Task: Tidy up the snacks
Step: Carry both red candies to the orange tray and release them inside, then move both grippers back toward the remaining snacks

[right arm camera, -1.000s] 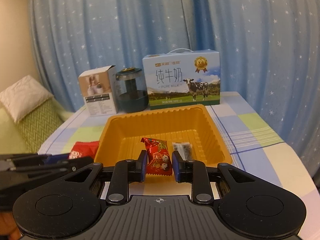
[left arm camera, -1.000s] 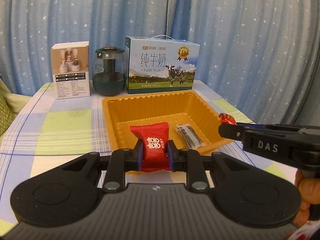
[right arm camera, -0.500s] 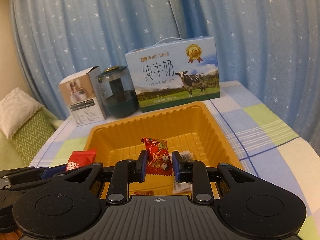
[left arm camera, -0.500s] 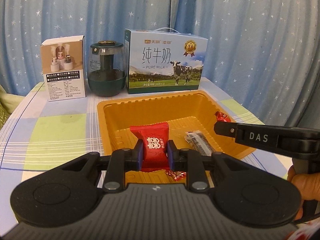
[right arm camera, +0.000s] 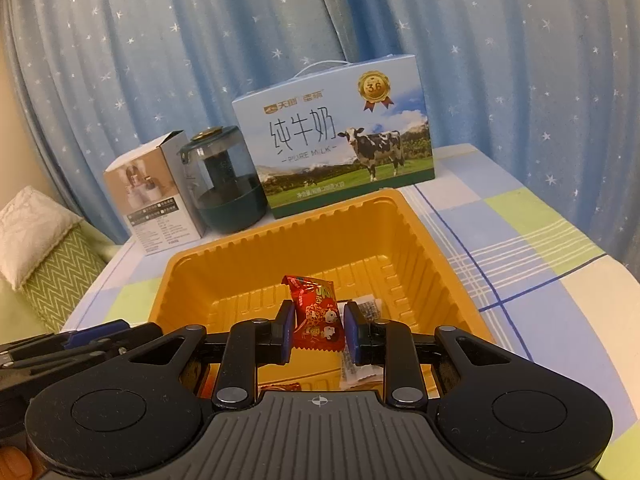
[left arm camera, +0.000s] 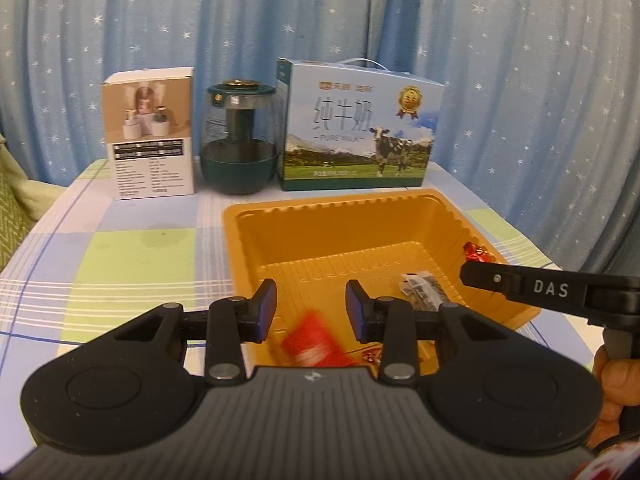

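An orange plastic tray lies on the checked tablecloth. My left gripper hovers over the tray's near edge with its jaws opening; a blurred red snack packet drops below them, free of the pads. My right gripper is shut on a red candy packet with cartoon figures, held over the tray. In the left wrist view the right gripper's finger reaches in from the right, the red candy tip showing at its end. A dark clear-wrapped snack lies in the tray.
Behind the tray stand a milk carton box, a dark green glass jar and a small white product box. A blue starred curtain hangs behind. A green cushion sits left of the table.
The left gripper's jaws have parted and the red packet has slipped out, falling toward the tray. Both grippers have come forward over the tray. The right gripper keeps its candy.
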Demonstrator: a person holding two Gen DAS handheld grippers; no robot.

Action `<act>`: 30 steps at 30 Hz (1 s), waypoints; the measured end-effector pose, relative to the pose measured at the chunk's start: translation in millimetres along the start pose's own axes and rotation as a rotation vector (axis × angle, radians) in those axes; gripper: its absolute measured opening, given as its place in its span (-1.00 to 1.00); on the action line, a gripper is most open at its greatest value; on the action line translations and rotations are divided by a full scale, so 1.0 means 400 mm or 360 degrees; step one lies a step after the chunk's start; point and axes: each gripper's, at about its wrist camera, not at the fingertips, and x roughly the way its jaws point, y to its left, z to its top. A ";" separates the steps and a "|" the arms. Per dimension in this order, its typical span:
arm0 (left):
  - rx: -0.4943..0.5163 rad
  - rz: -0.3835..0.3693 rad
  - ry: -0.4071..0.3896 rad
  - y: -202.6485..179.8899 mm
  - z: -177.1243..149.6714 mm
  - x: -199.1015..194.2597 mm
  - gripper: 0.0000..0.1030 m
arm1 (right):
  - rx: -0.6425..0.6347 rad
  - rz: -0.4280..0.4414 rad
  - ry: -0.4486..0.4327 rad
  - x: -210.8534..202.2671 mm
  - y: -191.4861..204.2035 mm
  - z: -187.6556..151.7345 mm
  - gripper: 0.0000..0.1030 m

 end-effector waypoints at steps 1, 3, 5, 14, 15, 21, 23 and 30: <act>-0.0012 0.0009 -0.0002 0.008 0.000 -0.003 -0.34 | 0.0001 0.0005 -0.0001 0.000 0.002 0.000 -0.49; -0.0050 0.0025 -0.0006 0.025 0.002 -0.008 -0.34 | 0.0004 0.0014 -0.0004 0.000 0.003 0.000 -0.49; -0.0081 0.0032 -0.0007 0.038 0.003 -0.011 -0.34 | 0.0009 0.0021 -0.0007 0.001 0.004 0.000 -0.49; -0.0065 0.0020 0.0013 0.040 -0.006 -0.013 -0.34 | 0.0134 0.0129 -0.0041 0.008 -0.012 -0.003 0.09; -0.0064 0.0021 0.0014 0.040 -0.009 -0.014 -0.34 | 0.0152 0.0113 -0.0053 0.005 -0.016 -0.002 0.12; -0.0050 0.0018 0.0014 0.036 -0.015 -0.027 -0.34 | 0.0165 0.0038 -0.0106 -0.015 -0.035 0.000 0.12; -0.0048 0.0015 0.0015 0.033 -0.020 -0.036 -0.34 | 0.0163 0.0021 -0.0114 -0.023 -0.037 -0.003 0.12; -0.0038 0.0009 0.0018 0.025 -0.040 -0.076 -0.34 | 0.0111 -0.0011 -0.0125 -0.069 -0.024 -0.023 0.12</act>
